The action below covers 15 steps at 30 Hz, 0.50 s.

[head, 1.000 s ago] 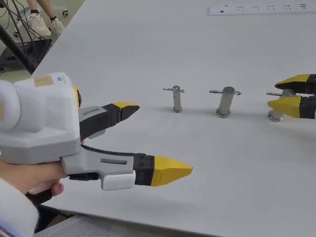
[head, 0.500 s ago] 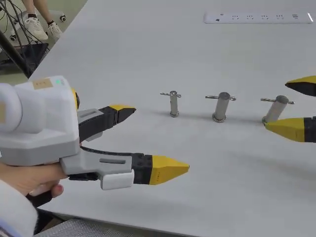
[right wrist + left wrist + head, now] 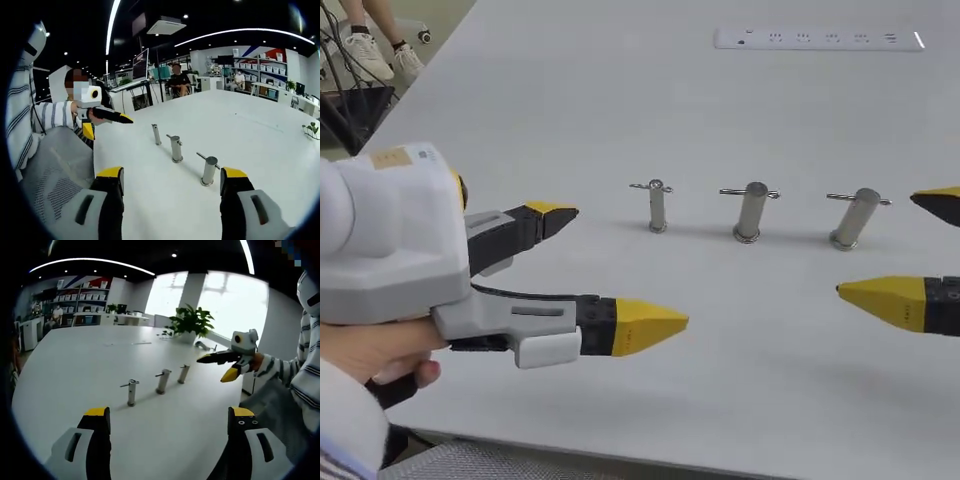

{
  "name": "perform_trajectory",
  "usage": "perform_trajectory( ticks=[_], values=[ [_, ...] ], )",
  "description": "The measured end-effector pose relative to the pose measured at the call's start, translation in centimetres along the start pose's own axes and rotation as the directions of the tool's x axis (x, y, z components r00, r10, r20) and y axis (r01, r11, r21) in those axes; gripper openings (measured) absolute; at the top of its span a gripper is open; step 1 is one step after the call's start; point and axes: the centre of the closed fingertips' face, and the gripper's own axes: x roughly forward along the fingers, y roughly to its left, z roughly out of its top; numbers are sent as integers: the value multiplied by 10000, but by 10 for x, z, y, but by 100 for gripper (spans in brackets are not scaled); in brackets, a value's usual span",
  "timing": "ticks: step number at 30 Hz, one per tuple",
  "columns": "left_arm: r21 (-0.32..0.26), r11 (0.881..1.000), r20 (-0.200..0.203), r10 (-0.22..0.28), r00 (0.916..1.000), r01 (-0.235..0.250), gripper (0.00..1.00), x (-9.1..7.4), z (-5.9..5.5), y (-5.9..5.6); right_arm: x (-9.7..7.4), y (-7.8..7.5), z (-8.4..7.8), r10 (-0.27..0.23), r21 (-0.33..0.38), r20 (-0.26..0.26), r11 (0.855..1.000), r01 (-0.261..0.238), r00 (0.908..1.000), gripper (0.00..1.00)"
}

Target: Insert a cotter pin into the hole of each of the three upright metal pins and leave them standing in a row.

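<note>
- The left gripper (image 3: 605,268) is being held at the lower left of the head view, its jaws spread wide with nothing between them.
- The right gripper (image 3: 878,244) is being held at the right edge of that view, jaws likewise parted and empty, near the row but touching none of it.
- Three metal pins are being shown upright in a row across the middle of the white table (image 3: 570,100): the left pin (image 3: 657,210), the middle pin (image 3: 751,216) and the right pin (image 3: 853,222).
- Each is being crossed near its top by a cotter pin (image 3: 750,193) lying level through the hole.
- A power strip (image 3: 820,39) is being seen at the upper right, well apart from the row.
- In the left gripper view, the right gripper is being held out from a striped sleeve (image 3: 280,367) at the right of the frame.
</note>
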Motion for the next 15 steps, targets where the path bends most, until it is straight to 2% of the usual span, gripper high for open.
perform_trajectory(
  ticks=[2, 4, 6, 9, 12, 15],
  values=[
    [20, 10000, 6, 36, 10000, -36, 97, -1, 0, 1, -2, 1, -5, -178, 291, -185, 9994, 184, 9997, 78],
    [-14, 10000, -20, 74, 10000, -74, 96, 0, -1, 1, -5, 1, -20, -395, 649, -920, 9969, 456, 9950, 78],
    [-84, 9997, 0, 229, 9997, -229, 95, 0, -2, 4, -6, 0, -26, -562, 732, -988, 9953, 636, 9935, 78],
    [-58, 9995, -55, 313, 9995, -313, 94, 1, -5, 5, -11, 2, -29, -764, 1243, -926, 9884, 876, 9928, 80],
    [-54, 9994, -39, 345, 9994, -345, 95, 1, -8, 5, -17, 6, -28, -881, 1294, -897, 9866, 994, 9921, 82],
    [-292, 9989, 38, 367, 9993, -366, 98, 2, -9, 5, -25, 9, -31, -978, 1323, -1124, 9848, 1124, 9888, 85]
  ],
)
